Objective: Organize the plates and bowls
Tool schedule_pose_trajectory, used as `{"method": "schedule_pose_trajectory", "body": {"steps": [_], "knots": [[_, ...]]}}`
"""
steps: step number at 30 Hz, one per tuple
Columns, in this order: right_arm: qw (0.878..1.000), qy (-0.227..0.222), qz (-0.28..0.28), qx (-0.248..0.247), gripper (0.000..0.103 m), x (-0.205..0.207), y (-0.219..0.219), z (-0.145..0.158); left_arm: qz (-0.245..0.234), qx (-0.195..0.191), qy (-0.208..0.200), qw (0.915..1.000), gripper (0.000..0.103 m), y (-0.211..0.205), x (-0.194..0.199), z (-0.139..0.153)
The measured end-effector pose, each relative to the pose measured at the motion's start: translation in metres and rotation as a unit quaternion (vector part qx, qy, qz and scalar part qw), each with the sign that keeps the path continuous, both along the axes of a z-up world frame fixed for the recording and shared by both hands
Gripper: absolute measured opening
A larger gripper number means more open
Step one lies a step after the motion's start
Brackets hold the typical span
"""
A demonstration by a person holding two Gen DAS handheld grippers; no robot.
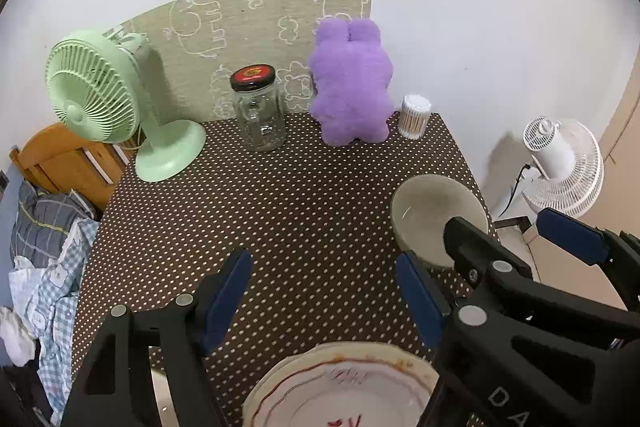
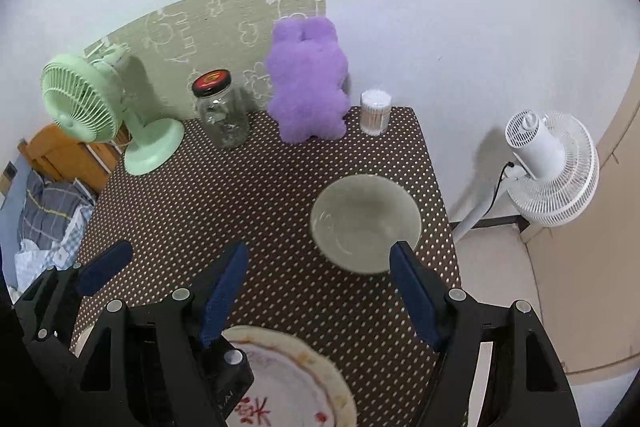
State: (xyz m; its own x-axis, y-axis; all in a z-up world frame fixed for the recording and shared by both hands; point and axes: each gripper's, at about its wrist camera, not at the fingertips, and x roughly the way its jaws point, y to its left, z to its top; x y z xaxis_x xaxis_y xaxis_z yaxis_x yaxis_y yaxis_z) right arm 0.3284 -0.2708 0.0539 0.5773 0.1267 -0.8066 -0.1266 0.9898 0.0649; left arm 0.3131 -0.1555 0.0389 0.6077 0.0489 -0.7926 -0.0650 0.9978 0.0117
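Two grippers, left (image 1: 324, 291) and right (image 2: 318, 287), both jaws apart, nothing held. Bowl (image 2: 366, 223) far right on table (image 2: 240, 195), just beyond right's right finger; plate (image 2: 288, 379) near edge, under me. I'd take bowl with right, it's nearer.

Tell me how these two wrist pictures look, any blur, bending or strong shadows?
Left wrist view: fisheye bends the table edges, dark corners ring the frame, and the green fan casts a soft shadow on the wall. Right wrist view: same bending; the plate at the bottom looks smeared, the bowl stays fairly sharp, and the white fan throws a grey wall shadow.
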Motion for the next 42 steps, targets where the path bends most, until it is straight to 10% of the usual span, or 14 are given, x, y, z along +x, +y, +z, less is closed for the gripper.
{"method": "schedule_pose_trajectory", "body": {"steps": [14, 42], "knots": [[1.000, 0.000, -0.021, 0.011, 0.076, 0.058, -0.053, -0.027, -0.005, -0.014, 0.012, 0.9998, 0.069, -0.037, 0.062, -0.027], [0.994, 0.094, -0.053, 0.005, 0.022, 0.117, -0.083, -0.122, -0.049, 0.012, 0.088, 0.9948, 0.022, -0.073, 0.124, -0.112]]}}
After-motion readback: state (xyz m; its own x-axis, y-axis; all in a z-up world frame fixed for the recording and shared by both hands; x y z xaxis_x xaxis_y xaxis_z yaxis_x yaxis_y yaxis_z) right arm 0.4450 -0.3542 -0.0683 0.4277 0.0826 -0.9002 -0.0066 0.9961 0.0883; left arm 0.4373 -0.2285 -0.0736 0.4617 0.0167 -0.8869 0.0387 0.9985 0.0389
